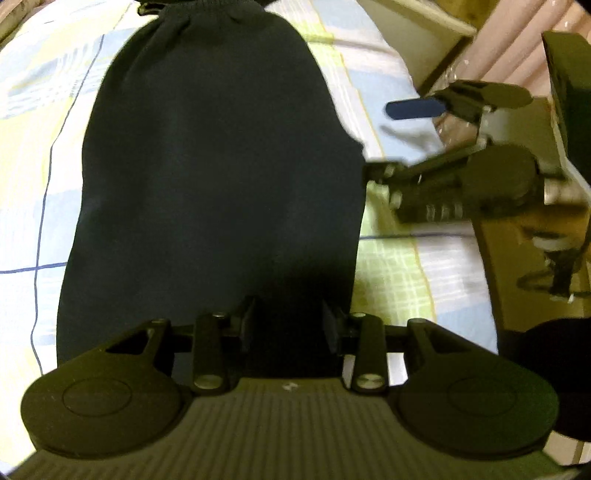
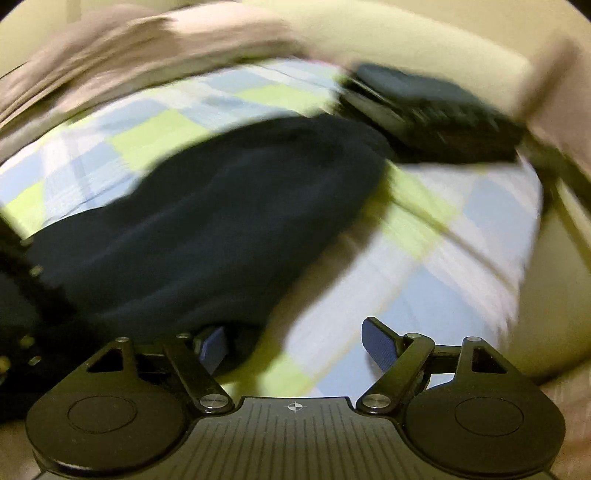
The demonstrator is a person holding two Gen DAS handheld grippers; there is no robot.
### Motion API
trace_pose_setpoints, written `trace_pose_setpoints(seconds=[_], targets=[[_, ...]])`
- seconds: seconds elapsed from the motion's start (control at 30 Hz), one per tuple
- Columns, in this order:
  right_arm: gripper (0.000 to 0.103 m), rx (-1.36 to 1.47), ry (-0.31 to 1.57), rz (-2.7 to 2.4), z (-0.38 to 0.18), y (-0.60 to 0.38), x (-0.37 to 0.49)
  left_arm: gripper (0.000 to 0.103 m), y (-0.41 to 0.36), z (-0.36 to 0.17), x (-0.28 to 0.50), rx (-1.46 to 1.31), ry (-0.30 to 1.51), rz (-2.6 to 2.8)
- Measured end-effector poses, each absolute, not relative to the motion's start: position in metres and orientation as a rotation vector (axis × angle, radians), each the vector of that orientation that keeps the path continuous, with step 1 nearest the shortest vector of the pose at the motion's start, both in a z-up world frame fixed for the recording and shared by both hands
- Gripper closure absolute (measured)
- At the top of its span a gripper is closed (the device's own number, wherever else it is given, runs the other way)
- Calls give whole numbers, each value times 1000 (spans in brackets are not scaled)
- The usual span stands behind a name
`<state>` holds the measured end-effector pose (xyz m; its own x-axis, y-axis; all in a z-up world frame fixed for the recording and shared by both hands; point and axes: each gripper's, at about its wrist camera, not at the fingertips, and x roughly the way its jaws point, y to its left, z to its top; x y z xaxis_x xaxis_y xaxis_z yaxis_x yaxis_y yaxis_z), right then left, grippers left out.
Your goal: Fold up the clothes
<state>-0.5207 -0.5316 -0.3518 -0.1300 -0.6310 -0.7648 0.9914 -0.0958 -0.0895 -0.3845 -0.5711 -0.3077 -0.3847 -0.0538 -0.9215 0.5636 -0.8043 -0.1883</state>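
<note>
A dark navy garment (image 1: 214,177) lies flat on the plaid bed sheet (image 1: 399,273), its gathered waistband at the far end. My left gripper (image 1: 289,326) hovers low over the garment's near end, jaws apart, the pads not pressing on cloth. My right gripper (image 1: 399,140) is beside the garment's right edge in the left wrist view, wide open with one blue pad showing. In the blurred right wrist view the right gripper (image 2: 295,347) is open and empty. Its left pad is over the garment (image 2: 207,214) edge, its right pad over bare sheet (image 2: 424,280).
A dark blurred object (image 2: 436,107) lies at the bed's far right corner. A pinkish-grey blanket (image 2: 147,40) is bunched along the far side. Beige furniture (image 1: 417,33) borders the bed on the right. A black linkage (image 2: 33,273) shows at the left edge.
</note>
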Motion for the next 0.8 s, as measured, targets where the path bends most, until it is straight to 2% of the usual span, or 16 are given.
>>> trace_pose_setpoints(seconds=[0.23,0.33,0.37,0.47,0.8], targets=[[23,531,821,-1479,-386,-568,-511,70,-585,-313,-369,1423,777,-2174],[23,465,883,-1509,-377,-562,-519,70,-587,-322,-370,1453,790,-2157],[23,459,897,-1530,-373,-558,-524,66,-586,-324,-370,1459,790,-2159],[23,480,862,-1551,-351,-522,-530,65,-583,-326,-373,1475,785,-2163],[23,843,706,-1515,-333,-494,-539,65,-569,-323,-374,1520,741,-2158]])
